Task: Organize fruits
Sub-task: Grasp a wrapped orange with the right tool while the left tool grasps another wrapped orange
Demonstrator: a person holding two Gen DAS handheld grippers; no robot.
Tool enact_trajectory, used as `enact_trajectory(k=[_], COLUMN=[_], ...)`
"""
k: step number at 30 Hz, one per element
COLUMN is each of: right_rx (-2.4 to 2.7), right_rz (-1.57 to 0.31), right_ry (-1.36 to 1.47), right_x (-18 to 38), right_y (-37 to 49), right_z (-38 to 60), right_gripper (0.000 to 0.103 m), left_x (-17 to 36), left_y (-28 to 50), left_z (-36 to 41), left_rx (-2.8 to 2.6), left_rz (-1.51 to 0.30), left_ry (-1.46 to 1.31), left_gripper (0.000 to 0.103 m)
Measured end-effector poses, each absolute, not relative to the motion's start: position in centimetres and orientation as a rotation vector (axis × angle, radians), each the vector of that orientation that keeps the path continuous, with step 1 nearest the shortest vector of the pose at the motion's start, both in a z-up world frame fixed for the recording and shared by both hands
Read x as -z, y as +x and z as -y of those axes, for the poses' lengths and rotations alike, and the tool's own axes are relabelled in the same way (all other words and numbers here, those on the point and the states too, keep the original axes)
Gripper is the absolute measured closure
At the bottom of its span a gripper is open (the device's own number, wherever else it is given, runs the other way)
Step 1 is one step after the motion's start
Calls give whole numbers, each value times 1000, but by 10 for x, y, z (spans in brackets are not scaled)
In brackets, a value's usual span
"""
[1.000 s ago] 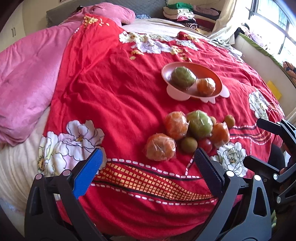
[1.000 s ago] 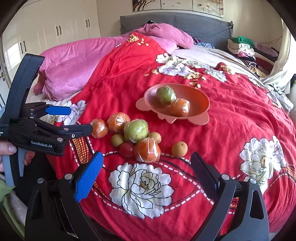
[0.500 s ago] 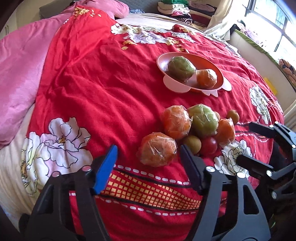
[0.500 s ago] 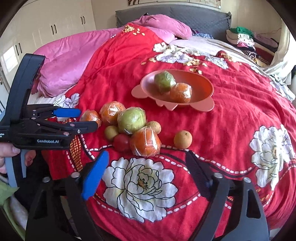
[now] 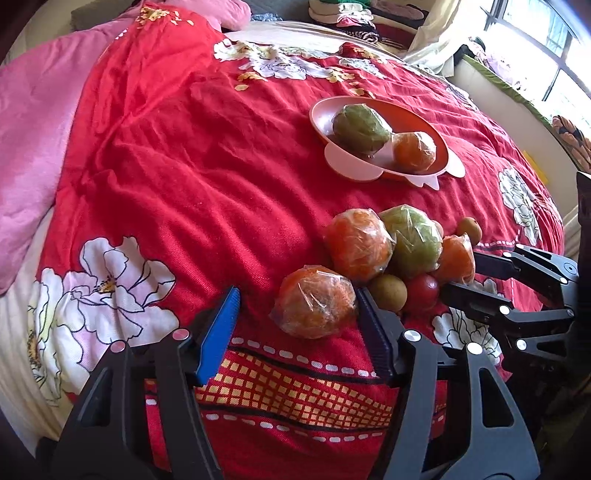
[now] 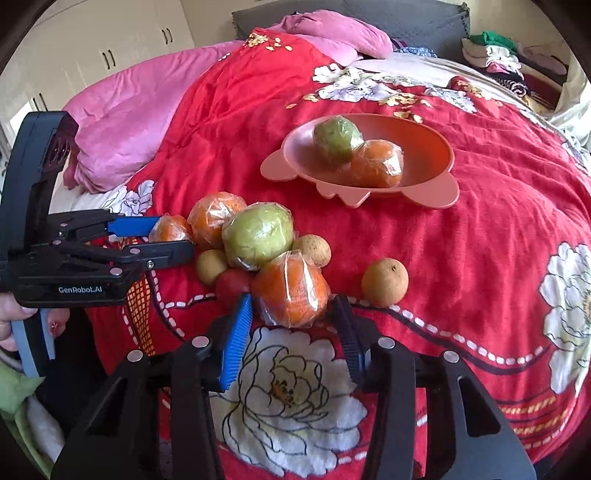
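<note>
Both jaws just closed in, left gripper (image 5: pixel 295 306) and right gripper (image 6: pixel 291 314) each half-open round a wrapped orange (image 6: pixel 291 291), none gripped

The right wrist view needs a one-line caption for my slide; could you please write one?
Right gripper closing around a wrapped orange on the red bedspread, pink plate beyond.

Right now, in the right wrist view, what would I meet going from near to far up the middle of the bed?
White flower print → wrapped orange → wrapped green fruit → pink dish → pink pillow → grey headboard.
</note>
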State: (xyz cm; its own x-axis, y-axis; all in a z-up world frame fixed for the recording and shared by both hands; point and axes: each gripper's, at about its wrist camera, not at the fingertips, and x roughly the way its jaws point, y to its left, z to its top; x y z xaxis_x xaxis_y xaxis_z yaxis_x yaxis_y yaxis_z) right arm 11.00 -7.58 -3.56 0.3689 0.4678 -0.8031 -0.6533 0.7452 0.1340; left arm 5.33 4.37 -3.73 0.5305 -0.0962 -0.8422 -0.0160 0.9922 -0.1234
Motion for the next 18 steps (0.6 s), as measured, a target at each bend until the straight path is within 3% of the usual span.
enact_trajectory(k=[9, 18], right_rx=[-771, -764], right_rz=[-962, -946], right_ry=[-189, -174], right_x=[41, 35], right_y=[126, 121], right_z=[73, 77], right_gripper=[64, 65], left_x=[40, 33], left_y=[57, 57], left_z=[-43, -46], left_rx=[48, 49], left_rz=[-1015, -997], left_ry=[-110, -126], left_gripper=[48, 67])
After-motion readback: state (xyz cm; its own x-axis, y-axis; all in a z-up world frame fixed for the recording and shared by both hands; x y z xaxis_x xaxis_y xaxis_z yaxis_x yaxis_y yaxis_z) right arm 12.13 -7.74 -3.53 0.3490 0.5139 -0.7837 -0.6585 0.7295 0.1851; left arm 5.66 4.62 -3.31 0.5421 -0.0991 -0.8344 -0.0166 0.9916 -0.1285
